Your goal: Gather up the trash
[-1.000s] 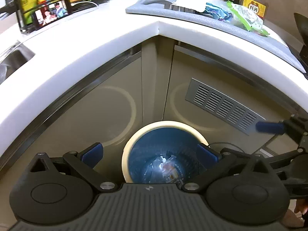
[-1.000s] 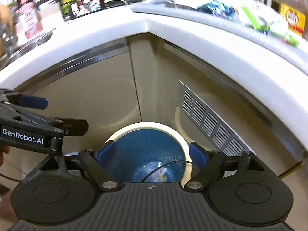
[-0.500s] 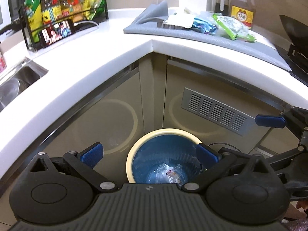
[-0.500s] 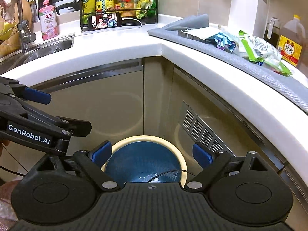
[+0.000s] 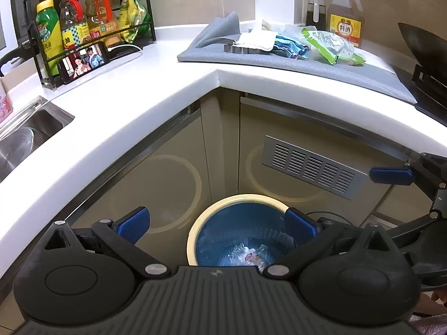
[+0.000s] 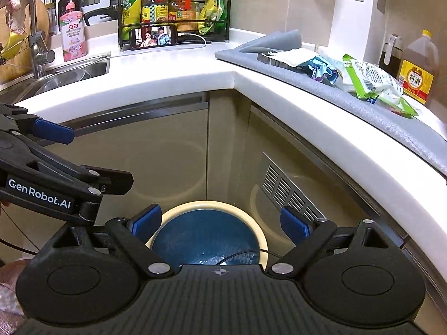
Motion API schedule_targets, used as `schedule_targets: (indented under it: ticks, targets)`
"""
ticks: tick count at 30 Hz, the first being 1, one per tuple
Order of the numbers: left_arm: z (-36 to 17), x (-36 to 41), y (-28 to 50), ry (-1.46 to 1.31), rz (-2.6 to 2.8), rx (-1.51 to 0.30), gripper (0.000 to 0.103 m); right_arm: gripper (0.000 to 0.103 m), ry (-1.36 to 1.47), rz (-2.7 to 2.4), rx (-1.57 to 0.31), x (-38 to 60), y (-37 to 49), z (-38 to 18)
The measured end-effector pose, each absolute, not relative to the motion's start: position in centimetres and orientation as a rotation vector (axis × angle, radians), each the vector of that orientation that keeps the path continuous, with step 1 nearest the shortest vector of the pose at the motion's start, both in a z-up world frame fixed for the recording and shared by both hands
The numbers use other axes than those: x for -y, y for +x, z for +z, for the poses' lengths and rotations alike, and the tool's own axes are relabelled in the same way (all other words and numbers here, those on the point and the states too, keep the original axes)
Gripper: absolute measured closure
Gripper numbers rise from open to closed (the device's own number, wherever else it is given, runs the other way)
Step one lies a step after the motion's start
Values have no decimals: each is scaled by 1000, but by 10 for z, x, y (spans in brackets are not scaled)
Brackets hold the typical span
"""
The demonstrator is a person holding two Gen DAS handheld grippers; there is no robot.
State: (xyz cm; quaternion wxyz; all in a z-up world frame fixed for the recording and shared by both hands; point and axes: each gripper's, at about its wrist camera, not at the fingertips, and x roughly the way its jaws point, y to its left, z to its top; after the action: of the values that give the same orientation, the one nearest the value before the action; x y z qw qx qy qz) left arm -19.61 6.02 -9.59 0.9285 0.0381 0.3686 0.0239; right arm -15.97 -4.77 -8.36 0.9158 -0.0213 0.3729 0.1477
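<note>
A cream-rimmed bin with a blue liner (image 5: 237, 199) (image 6: 212, 205) stands on the floor in the cabinet corner, crumpled clear wrappers (image 5: 251, 254) at its bottom. My left gripper (image 5: 216, 223) hangs open and empty above the bin's left side. My right gripper (image 6: 220, 222) is open and empty over the bin as well. On the grey mat (image 5: 363, 75) (image 6: 363, 95) on the counter lie a green snack bag (image 5: 329, 43) (image 6: 371, 79), a blue wrapper (image 5: 290, 46) (image 6: 321, 68) and a white paper packet (image 5: 257, 40) (image 6: 290, 55).
A white counter edge (image 5: 167, 103) juts out above the bin. A sink (image 6: 69, 75) lies left, with a bottle rack (image 6: 173, 11) and a phone (image 6: 153, 35) behind. An oil bottle (image 5: 346, 16) and a dark wok (image 5: 419, 44) sit at the right.
Both grippers have risen and tilted up from the bin, so the countertop and the trash on the mat have come into fuller view. Both stayed open.
</note>
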Motion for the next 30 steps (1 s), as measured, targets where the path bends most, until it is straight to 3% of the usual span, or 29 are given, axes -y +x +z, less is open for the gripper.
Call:
schedule_targets:
  ticks: [30]
  targets:
    - [-104, -65, -183, 85, 60, -799, 0, 10, -3, 304, -813, 54, -151, -97]
